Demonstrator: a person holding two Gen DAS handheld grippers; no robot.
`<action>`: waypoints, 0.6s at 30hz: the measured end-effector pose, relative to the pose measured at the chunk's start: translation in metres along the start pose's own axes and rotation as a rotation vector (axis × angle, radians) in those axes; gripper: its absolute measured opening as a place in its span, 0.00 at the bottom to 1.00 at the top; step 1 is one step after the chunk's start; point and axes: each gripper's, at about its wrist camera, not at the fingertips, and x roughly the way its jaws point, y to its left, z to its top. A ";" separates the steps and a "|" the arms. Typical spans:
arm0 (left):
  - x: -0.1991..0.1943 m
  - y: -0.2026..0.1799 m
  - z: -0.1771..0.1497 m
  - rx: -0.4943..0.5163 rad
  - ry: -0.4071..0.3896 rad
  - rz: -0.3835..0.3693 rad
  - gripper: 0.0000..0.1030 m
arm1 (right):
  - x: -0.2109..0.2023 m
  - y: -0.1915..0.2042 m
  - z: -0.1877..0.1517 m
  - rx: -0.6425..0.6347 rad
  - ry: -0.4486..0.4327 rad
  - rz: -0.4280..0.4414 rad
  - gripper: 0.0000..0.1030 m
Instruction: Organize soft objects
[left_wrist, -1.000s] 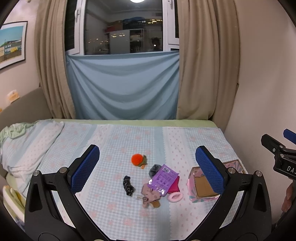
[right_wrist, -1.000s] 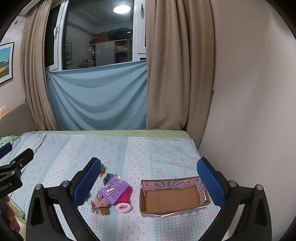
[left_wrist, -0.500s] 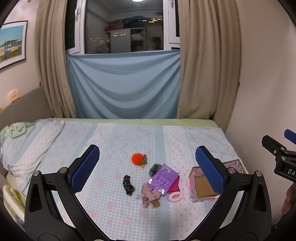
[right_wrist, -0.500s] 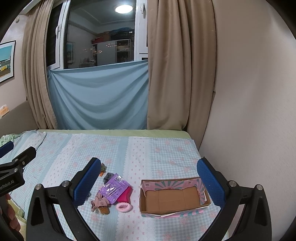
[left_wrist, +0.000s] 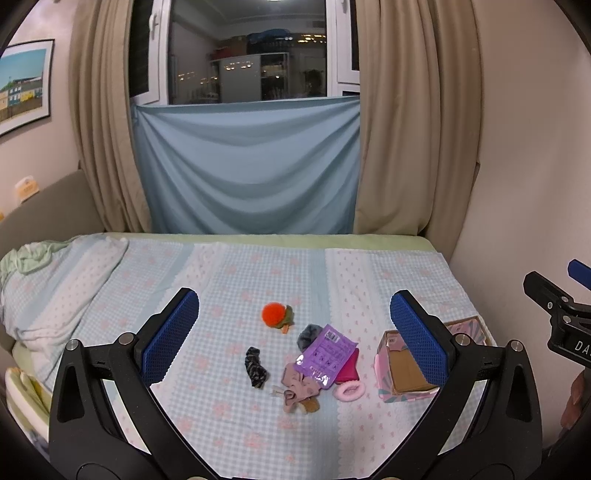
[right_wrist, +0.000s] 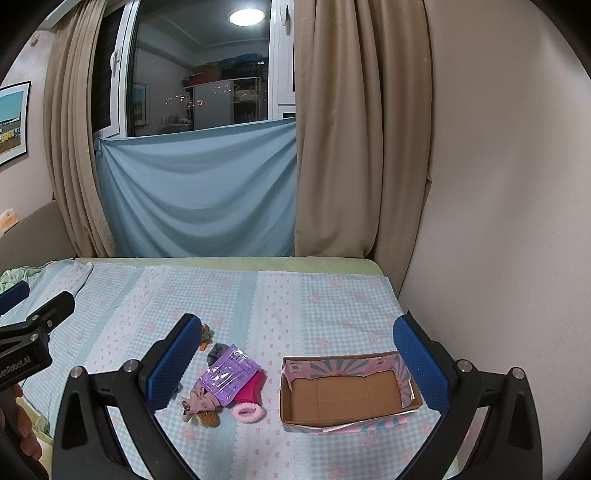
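Two grippers, left (left_wrist: 294, 336) and right (right_wrist: 297, 363), hang above the bed (right_wrist: 317, 295) with fingers spread wide and nothing between them. Small soft things lie in a pile (right_wrist: 229, 384); a pouch (right_wrist: 229, 373) is on top. At 3 o'clock of it stands an empty box (right_wrist: 347, 391). An orange pompom (left_wrist: 274, 314), perhaps a toy, lies at 11 o'clock, apart.

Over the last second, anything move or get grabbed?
Nothing visibly changed. Both grippers, left and right, hang open over the bed, holding nothing. The small soft things lie in their pile, and the cardboard box is empty.
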 end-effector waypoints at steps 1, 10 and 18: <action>0.000 0.000 0.000 0.000 0.001 0.000 1.00 | 0.000 0.000 0.000 0.000 0.001 0.000 1.00; 0.003 0.002 0.001 -0.004 0.006 0.002 1.00 | 0.001 0.001 -0.001 0.002 -0.001 0.003 1.00; 0.008 0.004 -0.002 -0.009 0.012 -0.004 1.00 | 0.001 0.002 -0.002 0.005 -0.002 0.003 1.00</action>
